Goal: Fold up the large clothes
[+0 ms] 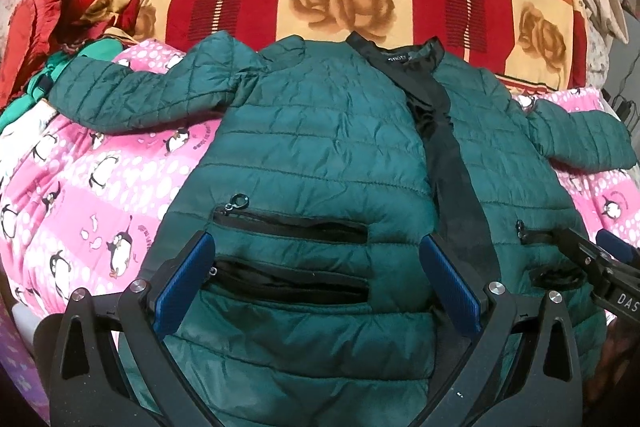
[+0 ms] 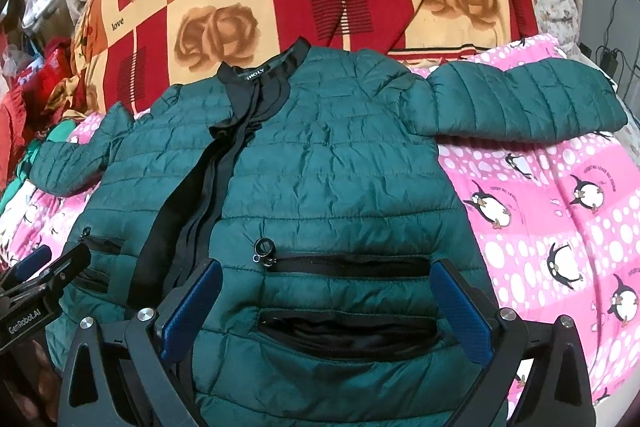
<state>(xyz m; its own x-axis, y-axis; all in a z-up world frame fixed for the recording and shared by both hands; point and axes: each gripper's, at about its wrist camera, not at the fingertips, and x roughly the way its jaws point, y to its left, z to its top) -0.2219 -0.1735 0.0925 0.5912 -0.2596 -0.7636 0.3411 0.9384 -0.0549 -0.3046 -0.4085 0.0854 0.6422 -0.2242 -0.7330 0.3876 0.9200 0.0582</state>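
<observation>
Green quilted jacket (image 1: 320, 155) lies front-up and spread flat ahead of both grippers, sleeves out to either side, on the pink penguin blanket (image 1: 80, 195). Left gripper (image 1: 316, 279) and right gripper (image 2: 326, 307) hover spread wide over the pockets, apparently not touching fabric. Folding looks not yet begun; next, each likely needs to pinch a sleeve or side edge.

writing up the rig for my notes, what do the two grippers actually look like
Both look alike. The left gripper has black angular finger arms with triangular cut-outs, silver round bolts at the joints, and blue ribbed pads. The right gripper matches it, with blue pads too. Seen from the other camera, its body reads "DAS" in white, and the left one's reads "GenRobot.AI". No cables visible.
</observation>
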